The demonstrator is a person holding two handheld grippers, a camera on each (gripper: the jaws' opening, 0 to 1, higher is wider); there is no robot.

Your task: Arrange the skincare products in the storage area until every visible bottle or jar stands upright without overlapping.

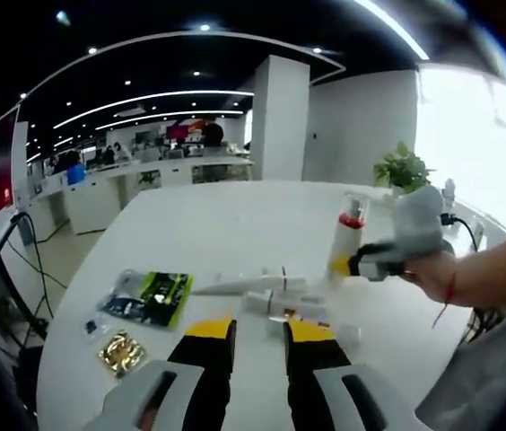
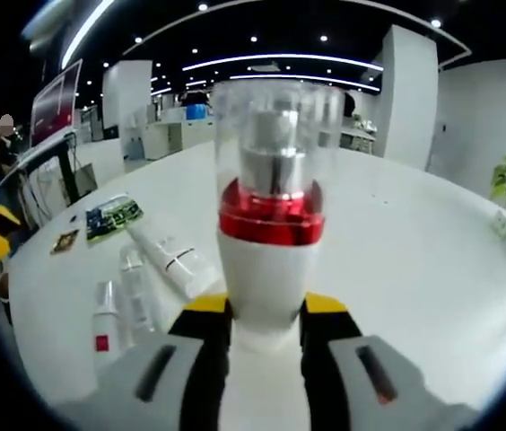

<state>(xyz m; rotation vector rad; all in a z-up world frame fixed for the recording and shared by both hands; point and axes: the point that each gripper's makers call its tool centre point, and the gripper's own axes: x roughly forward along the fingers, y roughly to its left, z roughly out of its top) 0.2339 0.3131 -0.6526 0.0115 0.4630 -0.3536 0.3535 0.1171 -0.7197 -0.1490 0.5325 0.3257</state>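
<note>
Right now my right hand-held gripper (image 2: pixel 266 314) is clamped on the pump bottle (image 2: pixel 268 224)'s smooth, slippery white body; left hand-held gripper (image 1: pixel 260 337) stands apart.

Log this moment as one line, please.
right gripper: shut on pump bottle, upright | left gripper: open, holding nothing | tubes: lying on table
</note>
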